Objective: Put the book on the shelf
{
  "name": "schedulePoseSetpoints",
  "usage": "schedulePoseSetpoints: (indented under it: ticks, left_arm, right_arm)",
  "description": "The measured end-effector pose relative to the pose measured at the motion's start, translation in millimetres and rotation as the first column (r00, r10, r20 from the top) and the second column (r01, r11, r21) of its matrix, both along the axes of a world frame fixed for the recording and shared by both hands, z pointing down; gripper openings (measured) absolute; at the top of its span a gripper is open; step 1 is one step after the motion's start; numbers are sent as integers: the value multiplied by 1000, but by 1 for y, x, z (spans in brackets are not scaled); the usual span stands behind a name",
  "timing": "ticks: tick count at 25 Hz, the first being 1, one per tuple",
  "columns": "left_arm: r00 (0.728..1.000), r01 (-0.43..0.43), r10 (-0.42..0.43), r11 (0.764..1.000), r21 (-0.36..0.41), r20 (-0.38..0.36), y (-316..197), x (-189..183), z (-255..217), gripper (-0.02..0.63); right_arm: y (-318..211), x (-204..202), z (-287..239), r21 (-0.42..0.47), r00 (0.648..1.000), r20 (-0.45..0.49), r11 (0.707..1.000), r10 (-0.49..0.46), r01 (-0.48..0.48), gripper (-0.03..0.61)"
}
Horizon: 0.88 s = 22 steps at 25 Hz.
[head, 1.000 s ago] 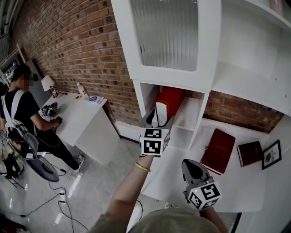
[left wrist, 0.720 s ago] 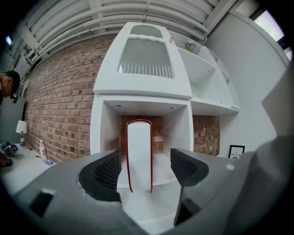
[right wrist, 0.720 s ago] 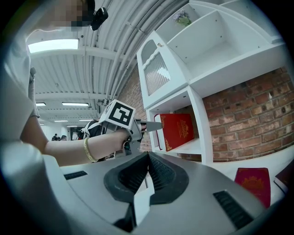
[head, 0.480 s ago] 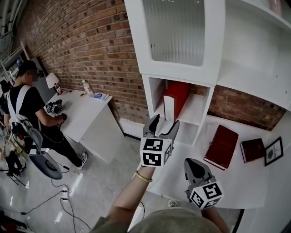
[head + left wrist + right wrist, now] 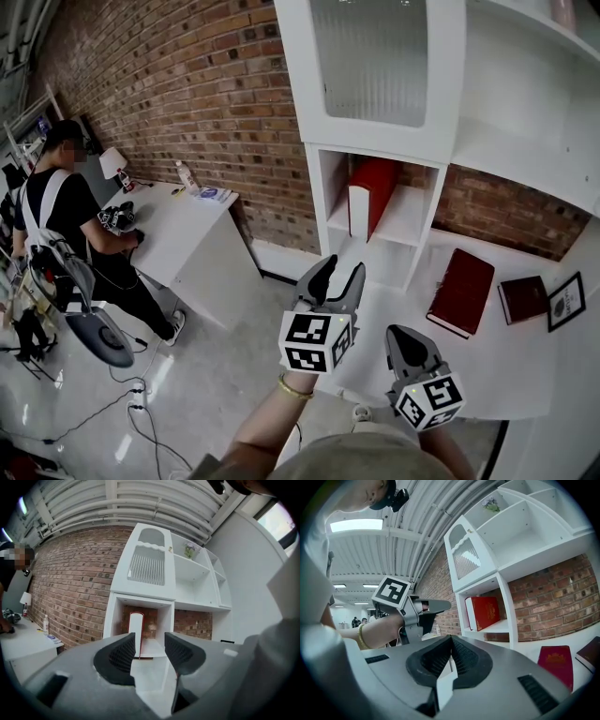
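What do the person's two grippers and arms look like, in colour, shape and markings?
Both the left gripper and the right gripper are grey, with dark ribbed pads on tapered jaws. Each carries a white cube with black square markers. The left wrist wears a gold bracelet; the forearm has no sleeve. The left gripper's jaws have just been closing, nothing between them.

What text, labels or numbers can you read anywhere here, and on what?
No readable words or numbers anywhere.
Upright red book: gold stamp, too blurred.
Flat red book: gold emblem, unreadable.
Framed picture: round emblem, too small.
Marker cubes: square patterns, no letters.
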<state>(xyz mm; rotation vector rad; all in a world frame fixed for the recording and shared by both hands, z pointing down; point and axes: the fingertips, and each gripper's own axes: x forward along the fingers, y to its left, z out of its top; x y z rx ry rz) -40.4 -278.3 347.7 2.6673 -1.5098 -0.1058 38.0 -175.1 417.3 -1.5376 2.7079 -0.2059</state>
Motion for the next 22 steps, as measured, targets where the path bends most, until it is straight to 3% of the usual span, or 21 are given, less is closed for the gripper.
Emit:
schedulePoseSetpoints:
  ticks: [7,14,22]
  left_arm:
    - [998,40,-40,999,-12,-46,36,-27,4,88]
    - [995,67,-69,998,-19,-67,69,-51,5,28]
    - [994,81,-84,995,-51,-75,108,-71,16,9]
  right_arm:
    - [21,-13,-2,-2,1000,-11,1000,-3,3,8]
    - [39,-27,-4,-1,1000,-13,1000,-16,16,8]
    - [59,-45,-11,5,999,-9,999,-45,45,8]
